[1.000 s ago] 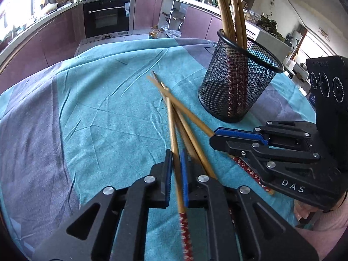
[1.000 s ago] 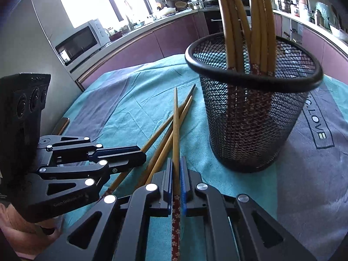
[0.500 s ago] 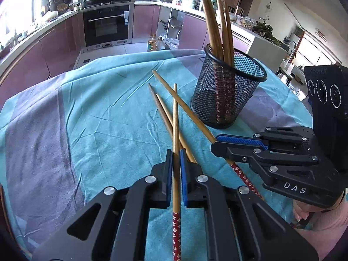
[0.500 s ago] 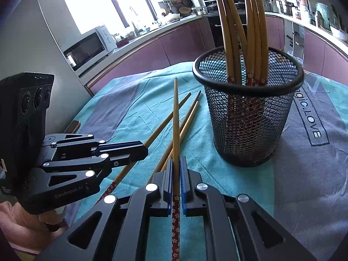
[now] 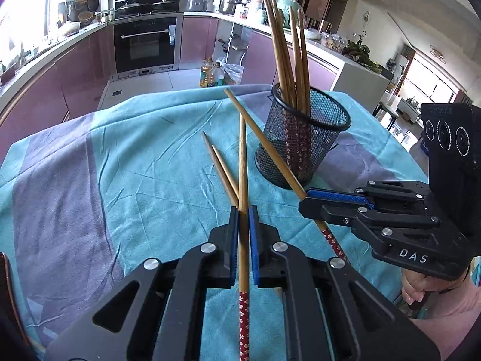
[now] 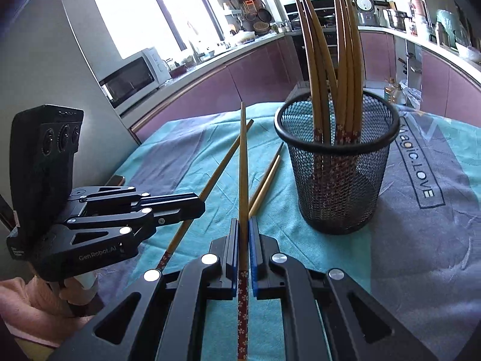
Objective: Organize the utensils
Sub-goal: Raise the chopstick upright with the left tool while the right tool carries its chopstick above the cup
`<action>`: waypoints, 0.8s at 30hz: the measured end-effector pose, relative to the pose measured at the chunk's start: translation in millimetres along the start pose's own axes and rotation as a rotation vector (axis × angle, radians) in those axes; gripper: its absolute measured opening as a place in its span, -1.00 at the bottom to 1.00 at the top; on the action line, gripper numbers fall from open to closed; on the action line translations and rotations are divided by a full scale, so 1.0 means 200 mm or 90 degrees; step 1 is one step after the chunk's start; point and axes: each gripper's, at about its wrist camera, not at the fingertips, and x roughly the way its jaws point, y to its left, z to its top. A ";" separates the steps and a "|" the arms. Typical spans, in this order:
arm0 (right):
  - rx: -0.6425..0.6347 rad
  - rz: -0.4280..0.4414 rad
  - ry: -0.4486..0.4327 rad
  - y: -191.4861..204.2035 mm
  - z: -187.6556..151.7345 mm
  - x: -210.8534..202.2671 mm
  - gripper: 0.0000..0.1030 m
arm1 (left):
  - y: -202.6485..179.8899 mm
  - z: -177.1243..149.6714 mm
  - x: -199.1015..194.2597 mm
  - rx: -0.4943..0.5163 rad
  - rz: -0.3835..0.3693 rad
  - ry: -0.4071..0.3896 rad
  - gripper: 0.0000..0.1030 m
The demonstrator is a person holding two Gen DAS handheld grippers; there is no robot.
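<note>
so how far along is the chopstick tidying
Done: several chopsticks stand in the mesh cup. In hand: the left gripper and right gripper each clamp one chopstick, lifted off the cloth. Left: two loose chopsticks lie on the tablecloth.

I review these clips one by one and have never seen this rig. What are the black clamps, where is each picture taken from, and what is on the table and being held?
No robot is here: a person holds one two-finger clamp in each hand, with a camera looking forward along its fingers. So each picture shows its own gripper at the bottom edge and the other at the side.

The left gripper is shut on one chopstick. The right gripper is shut on another chopstick. Both sticks appear lifted off the teal tablecloth.

Two loose chopsticks lie on the cloth. A black mesh cup stands beside them, holding more chopsticks upright.
</note>
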 end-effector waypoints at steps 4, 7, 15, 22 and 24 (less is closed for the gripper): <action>-0.013 0.006 -0.015 0.02 0.01 -0.05 -0.89 | -0.01 0.01 -0.05 -0.001 -0.014 -0.012 -0.85; -0.016 0.008 -0.022 0.02 0.02 -0.08 -0.89 | -0.01 0.02 -0.10 0.001 -0.024 -0.023 -0.85; -0.021 0.006 -0.034 0.03 0.02 -0.12 -0.89 | -0.07 0.06 -0.17 0.013 -0.033 -0.045 -0.85; -0.026 -0.002 -0.063 0.03 0.06 -0.21 -0.89 | -0.07 0.09 -0.24 0.012 -0.051 -0.061 -0.85; -0.025 -0.003 -0.072 0.02 0.06 -0.23 -0.89 | -0.07 0.10 -0.27 0.016 -0.053 -0.068 -0.85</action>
